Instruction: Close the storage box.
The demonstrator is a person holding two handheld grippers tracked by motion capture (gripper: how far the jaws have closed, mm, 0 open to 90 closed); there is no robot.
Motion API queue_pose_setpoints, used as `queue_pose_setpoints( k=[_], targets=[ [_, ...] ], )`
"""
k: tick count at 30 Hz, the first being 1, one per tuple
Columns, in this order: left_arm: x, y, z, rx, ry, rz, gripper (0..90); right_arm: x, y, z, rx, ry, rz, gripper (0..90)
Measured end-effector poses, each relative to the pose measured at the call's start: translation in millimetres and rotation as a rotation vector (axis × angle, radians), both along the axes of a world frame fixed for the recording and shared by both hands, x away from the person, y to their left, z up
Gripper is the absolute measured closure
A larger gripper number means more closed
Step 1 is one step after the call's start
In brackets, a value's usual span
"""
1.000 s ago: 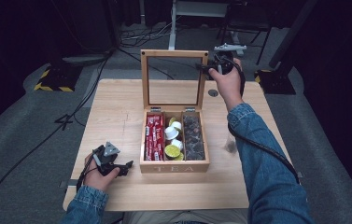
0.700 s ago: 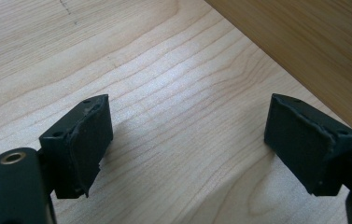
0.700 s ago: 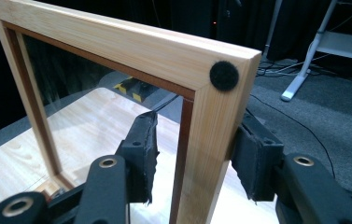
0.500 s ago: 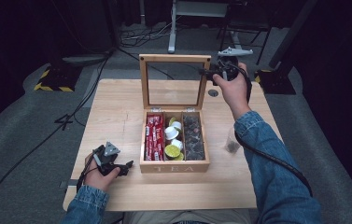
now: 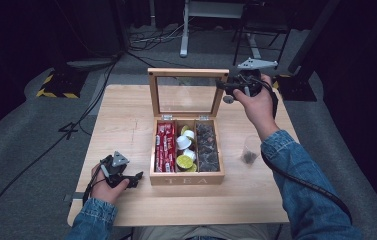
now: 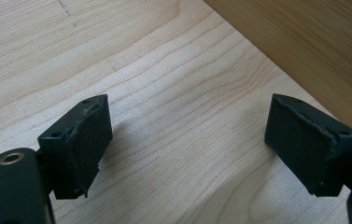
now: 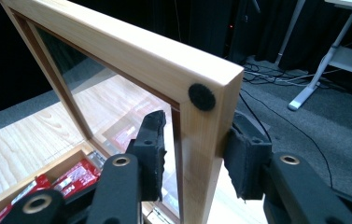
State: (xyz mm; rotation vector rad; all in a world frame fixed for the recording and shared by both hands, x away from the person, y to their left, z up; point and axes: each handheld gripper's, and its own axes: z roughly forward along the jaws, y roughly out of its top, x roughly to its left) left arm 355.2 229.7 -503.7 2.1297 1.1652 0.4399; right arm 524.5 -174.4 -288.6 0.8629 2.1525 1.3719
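Observation:
A wooden tea box [image 5: 186, 179] stands in the middle of the table. Its glass lid [image 5: 186, 73] is up and leans toward me. Inside lie red packets [image 5: 165, 146], round capsules [image 5: 186, 149] and dark packets [image 5: 207, 148]. My right gripper [image 5: 224, 90] is shut on the lid's right side rail near the top corner. In the right gripper view the pads [image 7: 243, 156] of that gripper [image 7: 197, 140] press both faces of the lid frame [image 7: 131, 51]. My left gripper [image 5: 135, 179] rests open on the table by the box's front left corner. Bare wood lies between the fingers of the left gripper [image 6: 187, 135], and the box wall [image 6: 304, 46] is close by.
A clear plastic cup [image 5: 250, 150] with something dark at its bottom stands on the table right of the box, under my right forearm. Cables and a yellow-black striped block [image 5: 56, 86] lie on the floor behind the table [image 5: 121, 125].
My right gripper has closed on the lid's right rail, and its top edge has tipped forward toward me. The left gripper has stayed put.

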Motion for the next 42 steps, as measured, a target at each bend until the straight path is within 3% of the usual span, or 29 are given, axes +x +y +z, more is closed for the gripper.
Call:
queue_pose_setpoints(
  k=[15,21,29,42],
  targets=[
    [0.3,-0.6,0.0,0.0,0.001,0.004,15.3,-34.6,-7.1,0.9,-0.029,-0.009,0.078,60.6],
    [0.3,-0.6,0.0,0.0,0.001,0.004,15.3,-49.4,-7.5,-1.8,-0.066,-0.018,0.098,60.1],
    [0.3,-0.6,-0.1,-0.001,0.0,0.004,15.3,-63.7,-10.6,-9.8,-0.072,-0.011,0.125,57.2],
    [0.2,-0.7,0.0,0.0,0.0,0.005,15.3,-94.6,-8.3,-26.3,-0.147,-0.035,0.174,52.3]
  ],
)
